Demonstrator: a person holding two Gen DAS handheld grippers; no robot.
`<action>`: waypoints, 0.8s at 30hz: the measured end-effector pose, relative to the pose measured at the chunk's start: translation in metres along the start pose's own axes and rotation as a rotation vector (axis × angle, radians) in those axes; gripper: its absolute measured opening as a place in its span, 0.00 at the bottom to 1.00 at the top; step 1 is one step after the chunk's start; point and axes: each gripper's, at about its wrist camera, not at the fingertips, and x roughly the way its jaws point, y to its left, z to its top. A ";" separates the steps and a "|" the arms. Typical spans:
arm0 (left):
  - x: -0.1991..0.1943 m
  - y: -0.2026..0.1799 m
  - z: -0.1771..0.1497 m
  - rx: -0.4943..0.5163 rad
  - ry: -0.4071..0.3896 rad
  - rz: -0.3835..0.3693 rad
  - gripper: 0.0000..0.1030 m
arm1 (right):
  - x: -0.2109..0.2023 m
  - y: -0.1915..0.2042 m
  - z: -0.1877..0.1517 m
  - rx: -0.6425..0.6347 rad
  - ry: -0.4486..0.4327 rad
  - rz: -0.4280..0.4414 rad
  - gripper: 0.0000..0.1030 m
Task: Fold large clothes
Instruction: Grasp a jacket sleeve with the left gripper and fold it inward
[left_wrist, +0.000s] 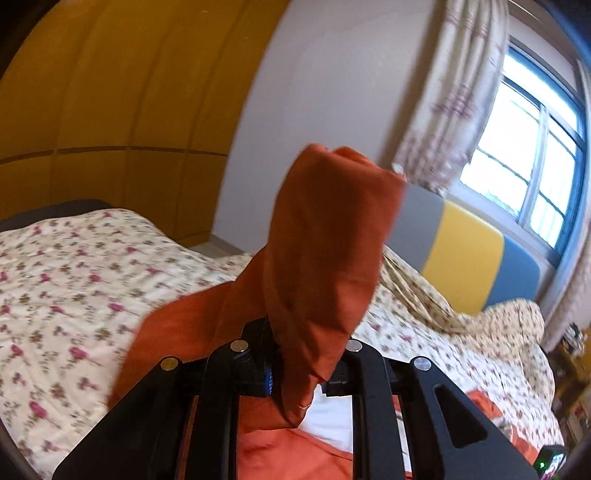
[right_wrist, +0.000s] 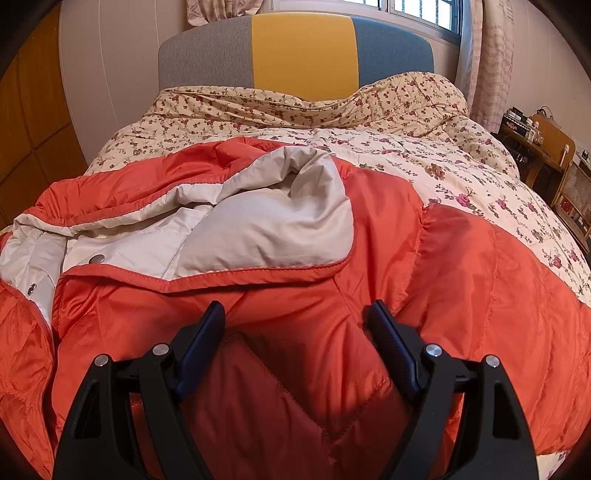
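The orange jacket (right_wrist: 369, 277) lies spread over the foot half of the bed (right_wrist: 461, 166), its pale lining (right_wrist: 258, 225) turned open toward the left edge. The floral cover toward the headboard (right_wrist: 295, 48) and along the right edge is bare.

The left gripper (left_wrist: 291, 365) is clenched on a fold of the jacket's orange cloth (left_wrist: 325, 236). This fold stands up in front of the camera, lifted off the bed, and the rest of the cloth hangs from it down to the body of the jacket below. I cannot say for sure if this piece is a sleeve or a corner of the hem.

The right gripper (right_wrist: 295, 332) has its jaws wide apart and grasps nothing. It points down at the orange shell, at a bulge of padding that rises between the fingers; if the pads touch it I cannot tell.

The relation that matters, in my judgement: the lifted piece must go across the jacket, over the open lining, so the left hand is the one to carry it. The right hand is nearer to the body and could hold it down. There is free room on both sides of the bed for the move.
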 end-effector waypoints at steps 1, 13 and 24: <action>0.003 -0.010 -0.004 0.010 0.007 -0.015 0.17 | 0.000 0.000 0.000 0.000 0.000 0.000 0.78; 0.020 -0.129 -0.070 0.276 0.118 -0.222 0.17 | 0.000 -0.001 0.000 0.004 -0.001 0.005 0.78; 0.047 -0.192 -0.126 0.470 0.259 -0.394 0.17 | 0.001 -0.004 0.000 0.053 -0.006 0.035 0.77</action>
